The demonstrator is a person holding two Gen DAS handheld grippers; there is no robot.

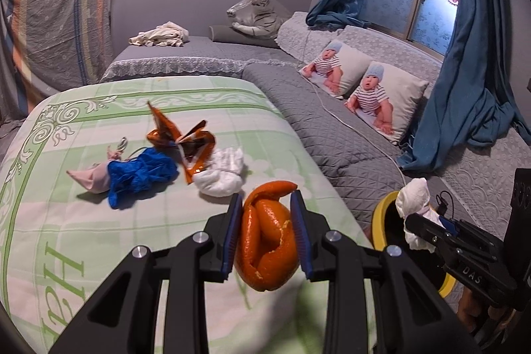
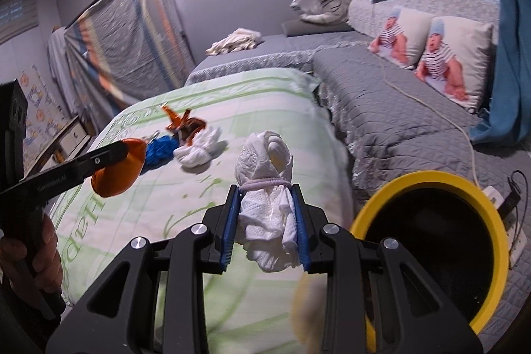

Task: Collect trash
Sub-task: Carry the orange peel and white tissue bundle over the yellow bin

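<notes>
My left gripper [image 1: 267, 231] is shut on an orange peel [image 1: 267, 241], held above the green bedspread [image 1: 99, 221]. The right gripper [image 2: 267, 228] is shut on a white tissue wad [image 2: 265, 204] tied with a band, just left of the yellow-rimmed bin [image 2: 428, 184]. In the left wrist view the right gripper [image 1: 428, 221] with its tissue wad [image 1: 413, 198] hangs over the bin [image 1: 381, 211]. The right wrist view shows the left gripper [image 2: 122, 151] with the peel [image 2: 119, 170] at the left. On the bedspread lie an orange wrapper [image 1: 182, 138], a blue crumpled piece [image 1: 142, 175], a pink scrap [image 1: 93, 176] and another white tissue [image 1: 222, 171].
A grey quilted sofa [image 1: 332, 128] with two baby-print cushions [image 1: 361, 85] runs along the right. A white cable [image 2: 431, 111] crosses it toward a power strip [image 2: 497, 198] by the bin. Blue curtains [image 1: 471, 82] hang at the window. A hand [image 2: 33, 257] grips the left tool.
</notes>
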